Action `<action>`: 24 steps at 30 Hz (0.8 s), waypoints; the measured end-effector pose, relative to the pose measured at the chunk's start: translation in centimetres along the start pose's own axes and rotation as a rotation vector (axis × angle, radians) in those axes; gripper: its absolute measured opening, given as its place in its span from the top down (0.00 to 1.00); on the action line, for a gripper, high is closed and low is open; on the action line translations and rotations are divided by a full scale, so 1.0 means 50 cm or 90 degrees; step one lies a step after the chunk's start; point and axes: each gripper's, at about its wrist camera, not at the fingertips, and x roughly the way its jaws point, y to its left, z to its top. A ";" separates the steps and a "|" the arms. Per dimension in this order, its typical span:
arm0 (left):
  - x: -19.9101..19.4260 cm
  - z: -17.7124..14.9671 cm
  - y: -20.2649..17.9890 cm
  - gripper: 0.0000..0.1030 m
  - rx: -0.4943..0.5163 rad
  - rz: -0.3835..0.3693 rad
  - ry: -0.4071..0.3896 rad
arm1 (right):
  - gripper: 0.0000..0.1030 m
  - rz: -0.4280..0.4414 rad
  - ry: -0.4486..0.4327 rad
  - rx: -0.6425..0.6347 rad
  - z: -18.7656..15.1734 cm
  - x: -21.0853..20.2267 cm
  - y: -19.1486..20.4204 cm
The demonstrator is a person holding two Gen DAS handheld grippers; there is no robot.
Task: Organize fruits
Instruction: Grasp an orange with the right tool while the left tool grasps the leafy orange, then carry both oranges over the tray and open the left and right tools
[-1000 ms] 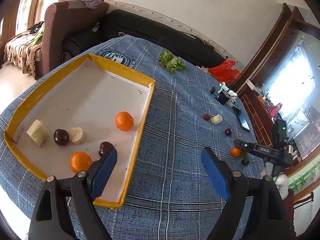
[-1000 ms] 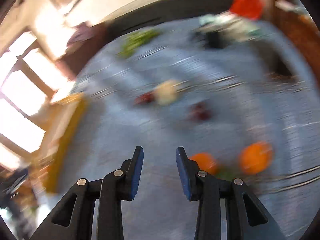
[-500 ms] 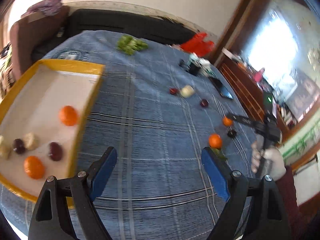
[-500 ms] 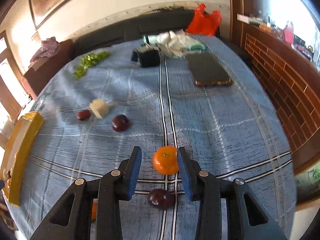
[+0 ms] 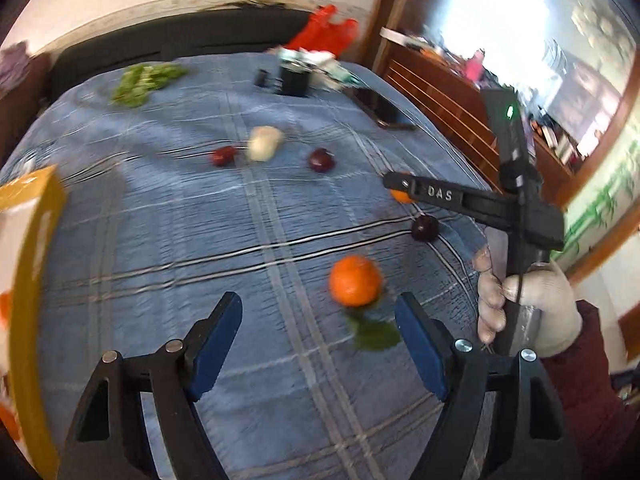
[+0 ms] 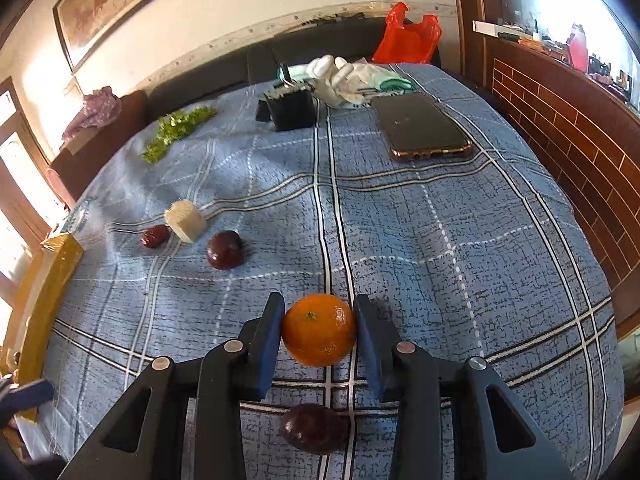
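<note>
1. Two grippers are in view. The right gripper (image 6: pixel 319 330) has its blue pads against both sides of one orange (image 6: pixel 319 330), pinching it on the blue checked tablecloth (image 6: pixel 460 248); its jaws have just closed a little on the fruit.
2. The left gripper (image 5: pixel 320 340) is spread wide and nothing is between its pads; its jaws have just been closing a little. A second orange (image 5: pixel 354 280), with a green leaf (image 5: pixel 374 334) beside it, lies on the cloth just ahead of it, nearer to its right finger.
3. One dark plum (image 6: pixel 314 428) lies just under the right gripper, close to the pinched orange.
4. Farther out there are three more pieces in a loose row: one dark plum (image 6: pixel 224 250), one pale cut chunk (image 6: pixel 185 221), and one small red fruit (image 6: pixel 155 236) that touches the chunk or nearly so.
5. One yellow-rimmed tray (image 5: pixel 30 264) is at the left edge of the table; the left view is blurred, so I cannot count the fruits inside.
6. At the far side lie one phone (image 6: pixel 424 126), one black box (image 6: pixel 290 109), one bunch of green leaves (image 6: pixel 176 130) and one red bag (image 6: pixel 408 34).
7. One gloved hand (image 5: pixel 528 304) holds the right gripper's handle.
</note>
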 end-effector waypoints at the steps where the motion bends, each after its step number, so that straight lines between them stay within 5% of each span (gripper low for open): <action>1: 0.021 0.007 -0.012 0.24 0.012 0.002 0.008 | 0.63 0.008 -0.007 0.003 0.000 -0.006 -0.001; 8: 0.110 0.025 -0.038 0.26 0.031 0.008 0.050 | 0.63 0.029 -0.024 0.012 0.001 -0.020 0.000; 11: 0.116 0.015 -0.048 0.66 0.054 0.038 0.048 | 0.63 0.030 -0.032 0.016 0.002 -0.024 -0.001; 17: 0.061 0.007 -0.004 0.66 0.003 0.043 0.022 | 0.63 0.033 -0.044 0.031 0.003 -0.027 -0.009; 24: -0.117 -0.020 0.123 0.65 -0.109 0.057 -0.067 | 0.63 0.031 -0.061 0.017 -0.002 -0.032 0.003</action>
